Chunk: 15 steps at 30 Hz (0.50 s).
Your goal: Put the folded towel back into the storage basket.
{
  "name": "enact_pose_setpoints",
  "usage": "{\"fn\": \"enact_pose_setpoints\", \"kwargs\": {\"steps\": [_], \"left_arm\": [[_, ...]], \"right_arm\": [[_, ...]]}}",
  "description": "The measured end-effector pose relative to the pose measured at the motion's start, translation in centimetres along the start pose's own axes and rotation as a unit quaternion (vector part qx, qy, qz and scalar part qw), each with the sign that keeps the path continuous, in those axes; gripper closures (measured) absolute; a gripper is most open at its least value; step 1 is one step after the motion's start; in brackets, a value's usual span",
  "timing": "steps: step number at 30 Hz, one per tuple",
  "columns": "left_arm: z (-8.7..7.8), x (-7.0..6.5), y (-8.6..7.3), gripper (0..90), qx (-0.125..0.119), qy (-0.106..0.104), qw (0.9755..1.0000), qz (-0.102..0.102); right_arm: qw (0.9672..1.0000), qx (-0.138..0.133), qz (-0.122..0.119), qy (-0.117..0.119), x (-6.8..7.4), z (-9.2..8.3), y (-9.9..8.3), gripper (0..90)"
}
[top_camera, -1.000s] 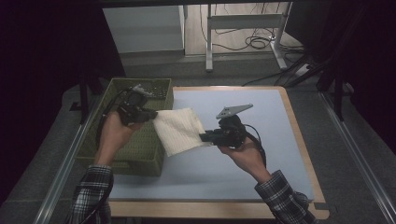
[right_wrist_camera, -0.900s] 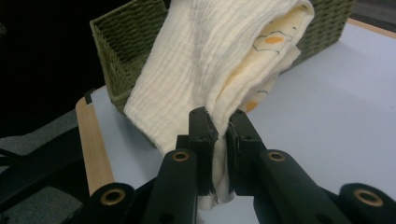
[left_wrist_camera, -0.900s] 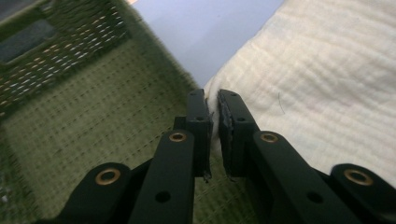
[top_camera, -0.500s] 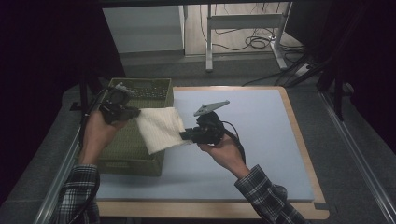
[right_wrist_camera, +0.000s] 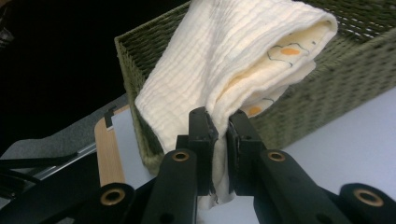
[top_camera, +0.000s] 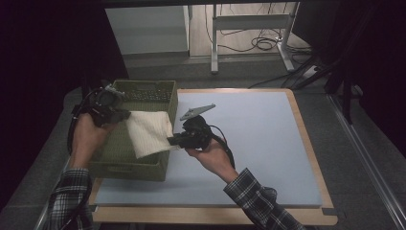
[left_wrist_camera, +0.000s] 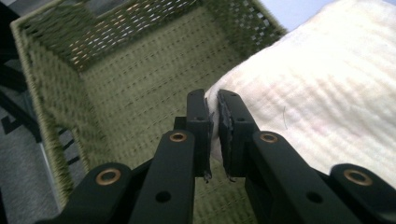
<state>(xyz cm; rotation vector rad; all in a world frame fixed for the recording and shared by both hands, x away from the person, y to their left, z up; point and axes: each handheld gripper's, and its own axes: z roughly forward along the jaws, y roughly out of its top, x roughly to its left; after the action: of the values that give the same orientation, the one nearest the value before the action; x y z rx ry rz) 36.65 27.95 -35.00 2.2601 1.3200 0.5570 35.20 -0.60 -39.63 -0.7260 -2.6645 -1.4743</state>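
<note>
A folded cream cloth [top_camera: 149, 132] with small orange prints hangs between both grippers, over the right rim of a green woven basket [top_camera: 143, 92]. My left gripper [top_camera: 117, 115] is shut on the cloth's left corner [left_wrist_camera: 280, 93], above the basket's inside [left_wrist_camera: 135, 88]. Just outside the basket's right wall, my right gripper [top_camera: 173, 140] is shut on the cloth's lower right edge [right_wrist_camera: 243, 51]. The basket wall [right_wrist_camera: 345, 84] stands right behind that edge.
The basket stands at the left end of a light blue mat [top_camera: 258, 139] on a wood-edged table [top_camera: 309, 143]. A metal frame with cables [top_camera: 249, 33] stands on the floor beyond the table.
Both grippers have carried the cloth leftward, from over the mat beside the basket to over the basket's right rim. Both stay shut on it.
</note>
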Motion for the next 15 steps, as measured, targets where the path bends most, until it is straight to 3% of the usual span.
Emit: {"fn": "enact_pose_setpoints", "kwargs": {"steps": [7,15], "left_arm": [[0.3,1.3,-0.9,83.6,0.008,0.013,0.9998,-0.011],[1.1,2.6,-1.8,83.7,0.019,0.029,0.9993,-0.016]], "right_arm": [[1.0000,-0.001,0.003,0.004,0.8,1.8,0.3,81.8],[0.9999,0.002,0.016,-0.001,2.0,5.2,0.6,81.8]]}}
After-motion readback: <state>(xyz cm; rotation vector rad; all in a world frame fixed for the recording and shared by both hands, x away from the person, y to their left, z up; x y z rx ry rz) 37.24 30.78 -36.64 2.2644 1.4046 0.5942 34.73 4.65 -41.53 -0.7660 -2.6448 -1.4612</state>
